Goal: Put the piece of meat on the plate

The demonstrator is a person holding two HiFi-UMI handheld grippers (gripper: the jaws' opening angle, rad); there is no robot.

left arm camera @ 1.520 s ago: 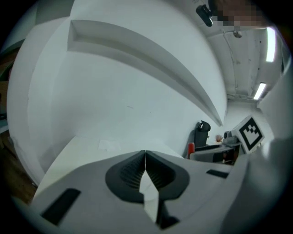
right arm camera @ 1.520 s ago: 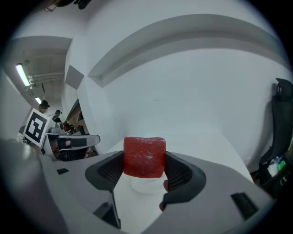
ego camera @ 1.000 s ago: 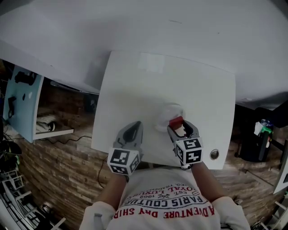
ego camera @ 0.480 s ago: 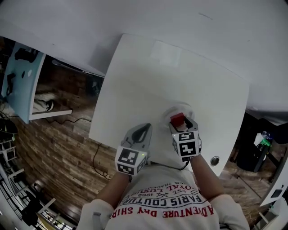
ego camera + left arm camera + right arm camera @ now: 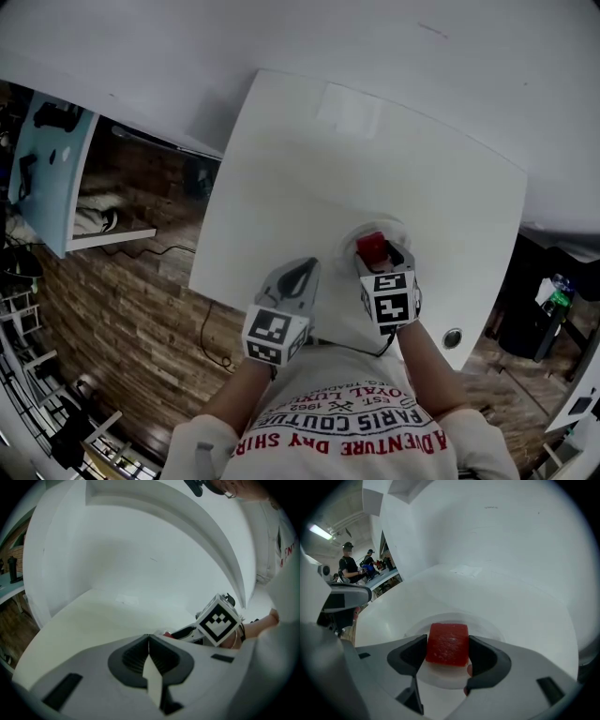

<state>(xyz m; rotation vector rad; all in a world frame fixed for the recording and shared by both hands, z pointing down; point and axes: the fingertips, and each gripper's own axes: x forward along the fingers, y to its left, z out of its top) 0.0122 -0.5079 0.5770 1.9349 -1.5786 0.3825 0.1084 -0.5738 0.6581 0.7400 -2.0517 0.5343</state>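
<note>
The piece of meat (image 5: 447, 643) is a red cube, and my right gripper (image 5: 447, 648) is shut on it, one jaw on each side. It hangs just over the white plate (image 5: 485, 626), whose rim shows around and beyond the cube. In the head view the meat (image 5: 370, 248) and the right gripper (image 5: 375, 255) sit over the plate (image 5: 357, 232) near the table's front right. My left gripper (image 5: 302, 272) is shut with nothing in it, just left of the right one, over the table's front edge. Its closed jaws (image 5: 149, 641) point across the table.
The white table (image 5: 309, 178) stands against a white wall. A round hole (image 5: 453, 337) lies in its front right corner. Brick-patterned floor, cables and a shelf (image 5: 56, 159) lie to the left. People stand far off at the left of the right gripper view (image 5: 347, 564).
My right gripper has carried the meat forward until it is over the plate. The left gripper has stayed shut beside it; the head camera shifted slightly.
</note>
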